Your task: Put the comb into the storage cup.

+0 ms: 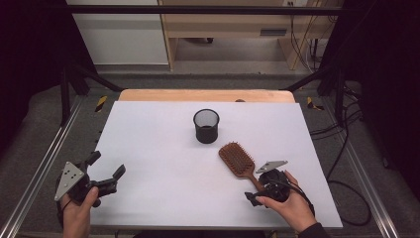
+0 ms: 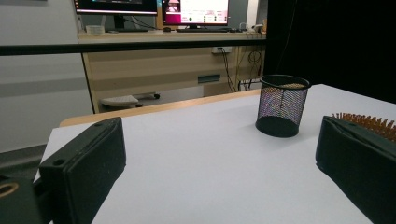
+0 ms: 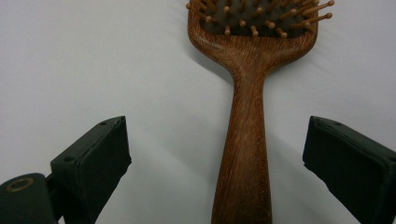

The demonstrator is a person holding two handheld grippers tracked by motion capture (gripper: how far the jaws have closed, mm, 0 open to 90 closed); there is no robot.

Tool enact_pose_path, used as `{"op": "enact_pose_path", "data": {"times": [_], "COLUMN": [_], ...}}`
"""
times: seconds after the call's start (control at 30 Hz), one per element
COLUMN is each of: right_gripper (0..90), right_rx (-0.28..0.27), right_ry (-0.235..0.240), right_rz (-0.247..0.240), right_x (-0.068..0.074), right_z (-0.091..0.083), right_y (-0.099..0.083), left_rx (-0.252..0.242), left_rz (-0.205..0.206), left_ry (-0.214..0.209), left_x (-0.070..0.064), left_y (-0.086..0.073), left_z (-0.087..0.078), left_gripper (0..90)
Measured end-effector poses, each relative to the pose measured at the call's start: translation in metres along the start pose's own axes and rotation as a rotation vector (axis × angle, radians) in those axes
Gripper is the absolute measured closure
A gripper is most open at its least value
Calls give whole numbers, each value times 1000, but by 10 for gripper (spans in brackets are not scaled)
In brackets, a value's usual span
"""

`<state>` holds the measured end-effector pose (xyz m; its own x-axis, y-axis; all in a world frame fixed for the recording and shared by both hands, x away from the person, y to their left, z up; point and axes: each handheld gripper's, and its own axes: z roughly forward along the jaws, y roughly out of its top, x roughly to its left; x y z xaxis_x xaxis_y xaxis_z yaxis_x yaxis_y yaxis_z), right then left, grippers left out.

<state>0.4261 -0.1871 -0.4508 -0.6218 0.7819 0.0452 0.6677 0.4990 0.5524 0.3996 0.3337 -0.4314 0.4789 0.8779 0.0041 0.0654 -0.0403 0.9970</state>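
Note:
A wooden paddle hairbrush lies bristles up on the white table, right of centre, handle toward me. My right gripper is at the handle's end. In the right gripper view it stands open, its jaws on either side of the brush handle without touching it. A black mesh cup stands upright behind the brush. My left gripper is open near the table's front left edge. In the left gripper view it holds nothing and faces the mesh cup and the brush bristles.
A wooden strip runs along the table's far edge. Metal rails flank both sides, and cables lie on the floor at the right. Desks with monitors stand beyond the table.

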Motion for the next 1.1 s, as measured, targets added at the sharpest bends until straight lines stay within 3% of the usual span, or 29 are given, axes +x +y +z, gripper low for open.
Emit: {"op": "enact_pose_path", "data": {"times": [1.1], "right_gripper": [68], "right_rx": [42], "right_ry": [-6], "right_rz": [15], "right_x": [-5], "right_z": [15], "right_y": [18], "left_rx": [0], "left_rz": [0], "left_ry": [-3], "left_x": [0], "left_y": [0], "left_z": [1], "left_gripper": [20]}}
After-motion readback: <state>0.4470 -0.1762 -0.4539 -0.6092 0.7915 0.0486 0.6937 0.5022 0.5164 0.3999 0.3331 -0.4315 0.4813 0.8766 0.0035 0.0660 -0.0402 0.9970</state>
